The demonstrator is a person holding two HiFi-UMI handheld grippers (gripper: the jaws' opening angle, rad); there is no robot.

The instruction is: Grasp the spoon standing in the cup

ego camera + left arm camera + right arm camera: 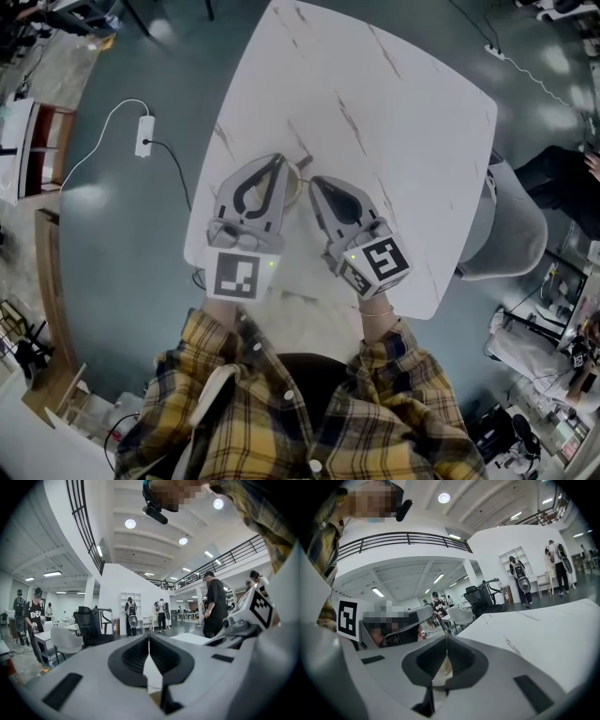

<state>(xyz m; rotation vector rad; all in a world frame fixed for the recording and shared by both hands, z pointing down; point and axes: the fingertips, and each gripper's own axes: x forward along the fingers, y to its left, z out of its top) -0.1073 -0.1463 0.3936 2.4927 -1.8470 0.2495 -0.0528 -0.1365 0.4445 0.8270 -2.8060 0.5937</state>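
1. Sleeves (234, 375): yellow plaid, nearest the head camera, one behind each claw's marker cube.

2. Right claw (446, 641): jaws pressed together, pinching the spoon (447, 663). The spoon is a thin gold stem, upright in the seam between the pads. Only this short stretch of it shows; the bowl is hidden.

3. Cup (300, 187): pale, round rim, just under the right claw's tips. From the head view it sits between the two claws, close against both. In the right gripper view it is the white shape directly below the pinched stem.

4. Left claw (149, 637): jaws closed, tips meeting. A white wedge shows in the gap below the tips; whether it is cup or table cannot be told, nor whether anything is pinched.

5. Table (375, 112): white, marbled with dark veins, under both claws and running on ahead of them.

6. Chair (511, 230): grey, at the table's edge, right of the right claw.

7. Power strip (143, 136): white, on the dark floor, well left of the left claw.

8. People (130, 616): standing in a bright hall, far ahead of the left claw.
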